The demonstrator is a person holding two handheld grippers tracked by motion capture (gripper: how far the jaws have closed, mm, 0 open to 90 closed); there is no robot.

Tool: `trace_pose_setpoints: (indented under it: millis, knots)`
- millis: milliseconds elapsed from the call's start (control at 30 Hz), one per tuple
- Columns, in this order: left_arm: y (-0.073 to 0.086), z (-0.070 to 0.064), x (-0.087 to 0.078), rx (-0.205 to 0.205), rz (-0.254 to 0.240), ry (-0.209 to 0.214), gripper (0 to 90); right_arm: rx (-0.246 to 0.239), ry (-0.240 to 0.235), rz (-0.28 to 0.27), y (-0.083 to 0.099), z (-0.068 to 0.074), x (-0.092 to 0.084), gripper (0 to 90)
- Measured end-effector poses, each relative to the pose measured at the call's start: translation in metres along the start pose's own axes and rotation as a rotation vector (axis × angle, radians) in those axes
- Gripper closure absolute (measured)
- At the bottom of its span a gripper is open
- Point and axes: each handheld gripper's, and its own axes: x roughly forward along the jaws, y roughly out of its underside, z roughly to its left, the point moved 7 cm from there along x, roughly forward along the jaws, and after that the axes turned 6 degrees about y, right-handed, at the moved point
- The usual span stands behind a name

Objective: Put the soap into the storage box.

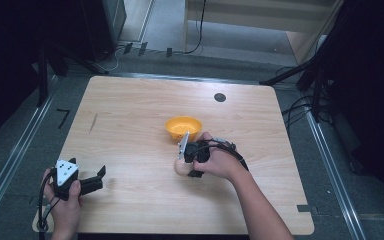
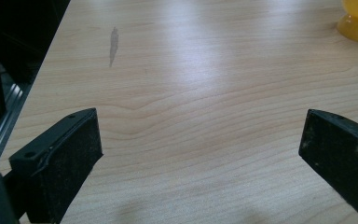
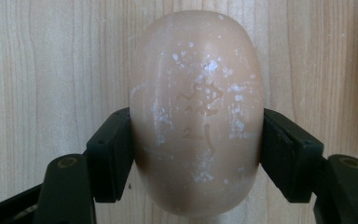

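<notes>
Egg (image 3: 196, 112) clamped in right gripper (image 1: 182, 162) near orange bowl (image 1: 183, 128); left gripper (image 1: 92, 181) gaping over bench (image 1: 130, 105).

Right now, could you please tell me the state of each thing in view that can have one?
Egg: whole, clamped at its sides, against the wooden table.
Right gripper: shut on the egg, pointing down.
Left gripper: open, nothing between its jaws, low over the table.
Orange bowl: upright, standing just beyond the egg; contents too unclear to tell.
</notes>
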Motion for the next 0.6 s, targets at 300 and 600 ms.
trace_pose_setpoints:
  millis: [300,600]
  knots:
    - [0.0000,-0.0001,0.0001,-0.003,-0.002,0.004,0.0,0.004,-0.001,0.004,-0.0004,-0.0015,0.0006,32.1]
    - [0.0000,-0.0001,0.0001,-0.006,-0.002,0.009,0.0,0.081,0.016,0.052,-0.0019,-0.0025,0.0007,31.9]
